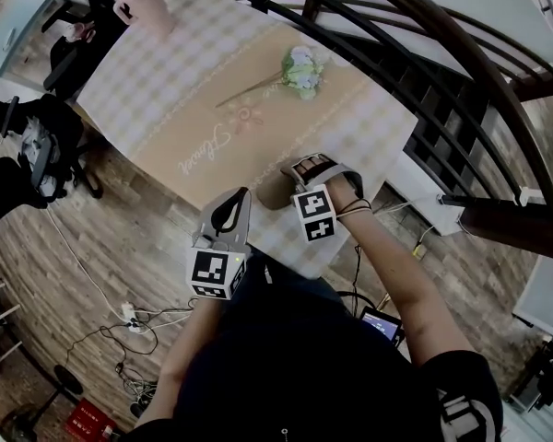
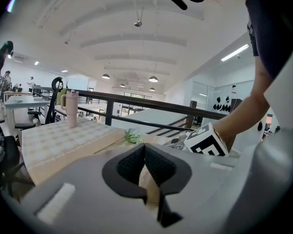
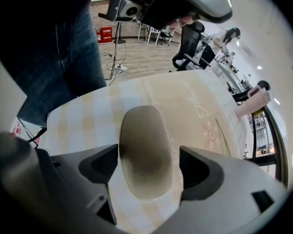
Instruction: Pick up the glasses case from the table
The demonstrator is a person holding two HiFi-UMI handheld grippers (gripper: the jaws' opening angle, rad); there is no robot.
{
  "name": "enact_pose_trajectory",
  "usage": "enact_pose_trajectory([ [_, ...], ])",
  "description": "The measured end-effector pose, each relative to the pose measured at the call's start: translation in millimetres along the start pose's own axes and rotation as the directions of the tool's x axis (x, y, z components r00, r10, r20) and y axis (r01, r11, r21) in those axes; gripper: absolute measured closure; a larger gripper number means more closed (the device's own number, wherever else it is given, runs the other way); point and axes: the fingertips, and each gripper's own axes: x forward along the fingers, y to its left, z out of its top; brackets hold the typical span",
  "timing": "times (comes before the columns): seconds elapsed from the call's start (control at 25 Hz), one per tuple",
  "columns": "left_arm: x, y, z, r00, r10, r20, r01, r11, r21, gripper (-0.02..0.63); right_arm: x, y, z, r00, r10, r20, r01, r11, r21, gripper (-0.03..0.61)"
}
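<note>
The glasses case (image 3: 145, 150) is a smooth brown oval lying on the checked tablecloth (image 3: 185, 96), near the table's front edge. My right gripper (image 3: 147, 167) points steeply down over it, open, with one jaw on each side of the case and neither pad pressing on it. In the head view the case (image 1: 273, 191) shows partly under the right gripper (image 1: 300, 175). To its left, at the table's edge, my left gripper (image 1: 229, 212) holds nothing. Seen in its own view, the left gripper (image 2: 145, 152) has its black pads meeting, shut on nothing.
A flower sprig (image 1: 300, 70) lies mid-table and a pink bottle (image 1: 147, 3) stands at the far end. A dark railing (image 1: 424, 72) runs along the table's right side. A black office chair (image 1: 74, 58) stands at the left, and cables (image 1: 129, 320) lie on the wooden floor.
</note>
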Motion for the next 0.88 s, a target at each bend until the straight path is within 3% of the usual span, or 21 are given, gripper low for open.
enact_pose_trajectory([
  [0.4,-9.0,6.5,-11.1,0.999,0.025,-0.021,-0.025,0.999,-0.03,0.603,20.8,6.2,3.0,0.99,0.136,-0.044,-0.139,0.988,-0.073,0.222],
  [0.88,-12.0,7.3,-11.0,0.999,0.033,-0.017,-0.034,0.997,-0.066,0.603,30.9,10.3,1.7,0.98,0.189,-0.067,-0.194,0.977,-0.091,0.218],
])
